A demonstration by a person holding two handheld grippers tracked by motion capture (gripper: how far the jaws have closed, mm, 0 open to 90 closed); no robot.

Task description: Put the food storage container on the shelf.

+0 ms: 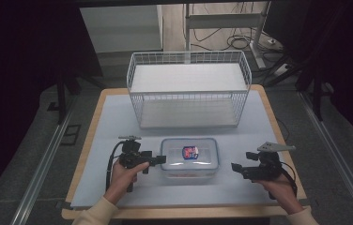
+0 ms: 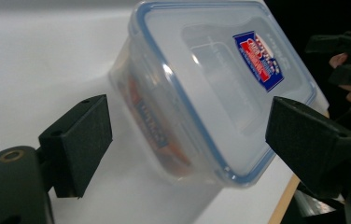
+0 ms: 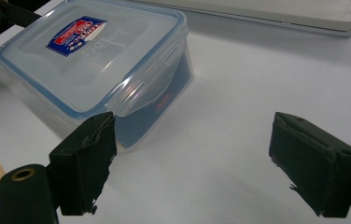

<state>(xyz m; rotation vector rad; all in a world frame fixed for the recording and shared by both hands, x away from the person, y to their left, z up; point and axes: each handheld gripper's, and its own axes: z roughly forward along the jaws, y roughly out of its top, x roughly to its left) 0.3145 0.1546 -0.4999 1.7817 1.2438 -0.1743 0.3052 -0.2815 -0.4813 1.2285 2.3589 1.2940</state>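
A clear plastic food container [image 1: 189, 158] with a blue-rimmed lid and a red-and-blue label sits at the table's front middle. My left gripper [image 1: 158, 160] is at its left end, jaws open; in the left gripper view the container [image 2: 201, 98] lies between and just beyond the two pads. My right gripper [image 1: 237, 168] hovers open a short way off the container's right end, apart from it. In the right gripper view the container [image 3: 103, 65] lies at upper left, close to the left pad. Something dark and orange shows through the walls.
A white wire basket [image 1: 188, 89] stands behind the container at the table's far half. The white table mat [image 1: 118, 112] has a wooden border. Dark floor, metal rails and cables surround the table.
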